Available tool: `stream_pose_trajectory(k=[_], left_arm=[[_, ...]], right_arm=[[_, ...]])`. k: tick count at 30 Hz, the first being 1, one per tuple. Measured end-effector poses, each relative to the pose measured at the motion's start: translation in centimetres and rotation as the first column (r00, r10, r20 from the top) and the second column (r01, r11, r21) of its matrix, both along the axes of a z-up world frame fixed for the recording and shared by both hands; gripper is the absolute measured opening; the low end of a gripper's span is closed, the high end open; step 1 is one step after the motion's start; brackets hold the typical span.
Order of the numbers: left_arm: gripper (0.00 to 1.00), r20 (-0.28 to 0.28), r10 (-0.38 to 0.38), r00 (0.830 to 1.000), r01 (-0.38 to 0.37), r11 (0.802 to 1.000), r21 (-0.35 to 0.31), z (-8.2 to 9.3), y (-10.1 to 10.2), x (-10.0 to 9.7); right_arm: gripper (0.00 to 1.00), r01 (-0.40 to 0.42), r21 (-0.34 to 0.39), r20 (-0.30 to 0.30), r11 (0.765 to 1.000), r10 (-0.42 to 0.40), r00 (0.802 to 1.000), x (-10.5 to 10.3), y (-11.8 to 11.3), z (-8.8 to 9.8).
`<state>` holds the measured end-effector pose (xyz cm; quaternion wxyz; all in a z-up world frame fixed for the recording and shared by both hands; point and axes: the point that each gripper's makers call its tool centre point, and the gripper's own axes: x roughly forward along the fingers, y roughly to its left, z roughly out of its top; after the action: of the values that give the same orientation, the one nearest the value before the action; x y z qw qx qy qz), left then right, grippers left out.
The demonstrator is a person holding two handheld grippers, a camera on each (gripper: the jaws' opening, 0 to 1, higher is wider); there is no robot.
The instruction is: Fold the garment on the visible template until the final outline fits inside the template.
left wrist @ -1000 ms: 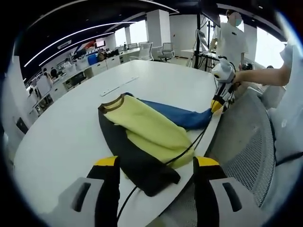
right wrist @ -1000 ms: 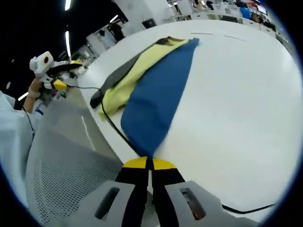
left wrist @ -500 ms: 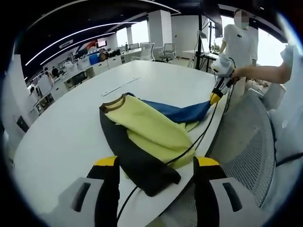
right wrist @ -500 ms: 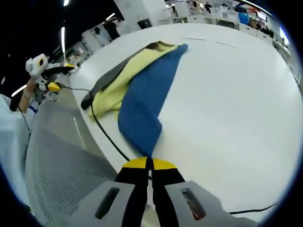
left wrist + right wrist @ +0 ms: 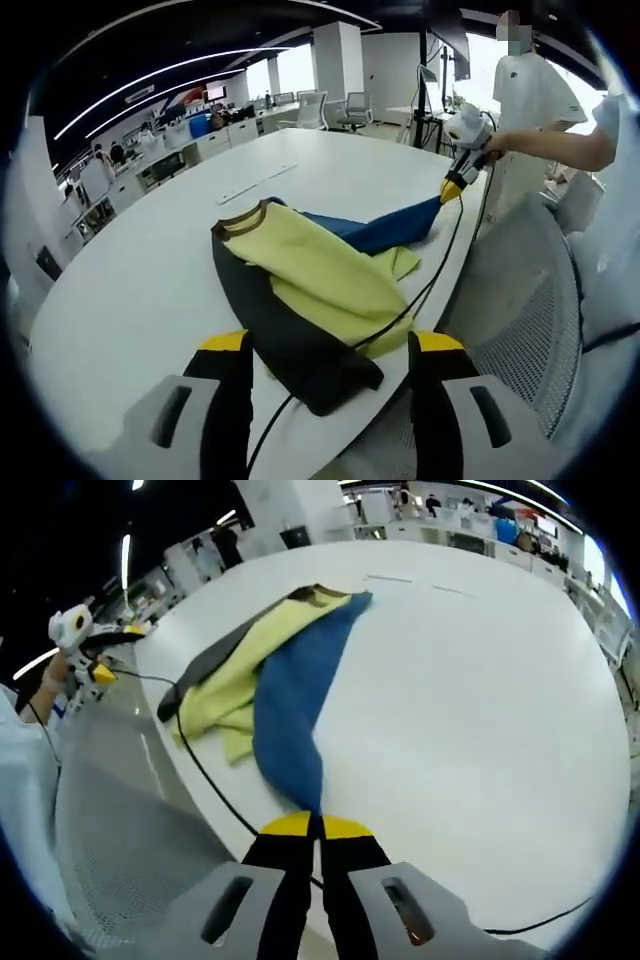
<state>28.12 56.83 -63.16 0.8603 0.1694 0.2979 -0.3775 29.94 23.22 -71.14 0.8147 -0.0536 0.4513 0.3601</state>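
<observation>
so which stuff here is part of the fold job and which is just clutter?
Job: yellow, blue and black garment; right gripper, shut on its blue sleeve; open left gripper.
Clutter: black cable; grey mesh chair; white table merely underneath.

Garment (image 5: 310,275) in pale yellow, black and blue panels with a brown collar, white table (image 5: 150,270), yellow-tipped black jaws, black cable (image 5: 215,785), grey mesh chair (image 5: 525,300)
</observation>
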Motion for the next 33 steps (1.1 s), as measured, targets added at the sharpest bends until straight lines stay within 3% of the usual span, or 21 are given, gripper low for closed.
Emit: stream_pose_trajectory(k=[14, 33], left_arm=[[0.60, -0.005, 0.007, 1.000, -0.007, 1.000, -0.005, -0.1, 0.2, -0.1], [0.61, -0.005, 0.021, 1.000, -0.022, 1.000, -0.007, -0.3, 0.3, 0.1]], right_arm=[[0.02, 0.024, -0.047, 0.046, 0.999, -0.022, 0.999, 1.8, -2.7, 1.8], [0.02, 0.111, -0.133, 0.116, 0.985, -0.095, 0.989, 5.9, -9.7, 5.0]])
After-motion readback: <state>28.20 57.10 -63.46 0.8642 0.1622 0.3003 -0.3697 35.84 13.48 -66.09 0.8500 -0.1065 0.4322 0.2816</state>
